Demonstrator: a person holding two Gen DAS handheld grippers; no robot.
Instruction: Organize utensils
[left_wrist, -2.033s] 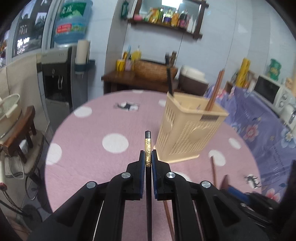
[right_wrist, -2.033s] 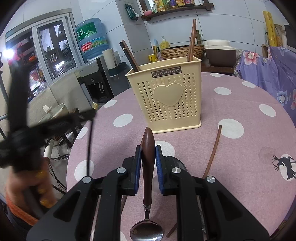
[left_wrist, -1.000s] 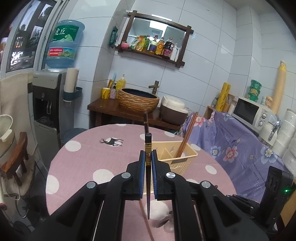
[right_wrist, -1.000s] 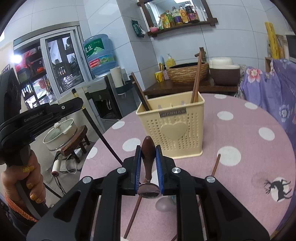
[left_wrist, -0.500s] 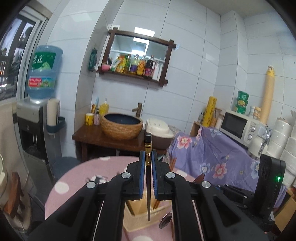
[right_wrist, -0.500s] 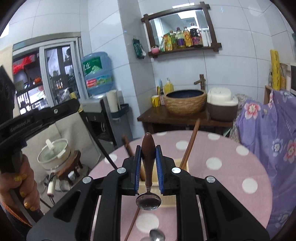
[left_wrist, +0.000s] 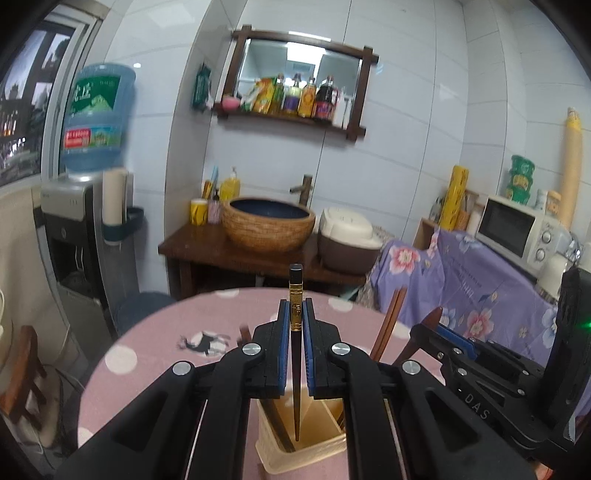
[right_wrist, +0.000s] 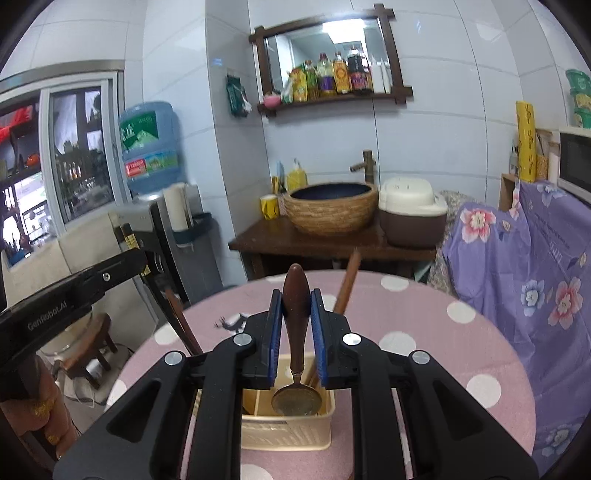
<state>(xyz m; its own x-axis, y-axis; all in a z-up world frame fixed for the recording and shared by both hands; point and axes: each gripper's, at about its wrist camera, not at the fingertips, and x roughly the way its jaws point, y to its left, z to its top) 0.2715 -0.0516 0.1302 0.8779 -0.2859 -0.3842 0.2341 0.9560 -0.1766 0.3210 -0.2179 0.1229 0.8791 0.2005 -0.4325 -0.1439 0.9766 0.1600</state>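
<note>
My left gripper (left_wrist: 295, 317) is shut on a dark chopstick (left_wrist: 295, 295) with a gold band. The chopstick hangs upright, tip down inside the cream utensil basket (left_wrist: 314, 450). Brown chopsticks (left_wrist: 388, 325) lean in the basket. My right gripper (right_wrist: 297, 314) is shut on a spoon (right_wrist: 295, 369) with a brown wooden handle and metal bowl. The spoon hangs bowl down just above the basket (right_wrist: 288, 432). A brown chopstick (right_wrist: 347, 280) and a dark one (right_wrist: 181, 317) stand in the basket. The left gripper body (right_wrist: 70, 291) shows at the left of the right wrist view.
The basket stands on a round table with a pink polka-dot cloth (right_wrist: 424, 332). Behind it are a wooden sideboard with a woven bowl (left_wrist: 267, 225) and a rice cooker (left_wrist: 347, 243). A water dispenser (left_wrist: 92, 184) stands at left, a purple floral cover (right_wrist: 535, 277) at right.
Both grippers have risen from table level to above the basket and tilted their utensils tip down. The chopstick tip and spoon bowl have lowered towards the basket opening.
</note>
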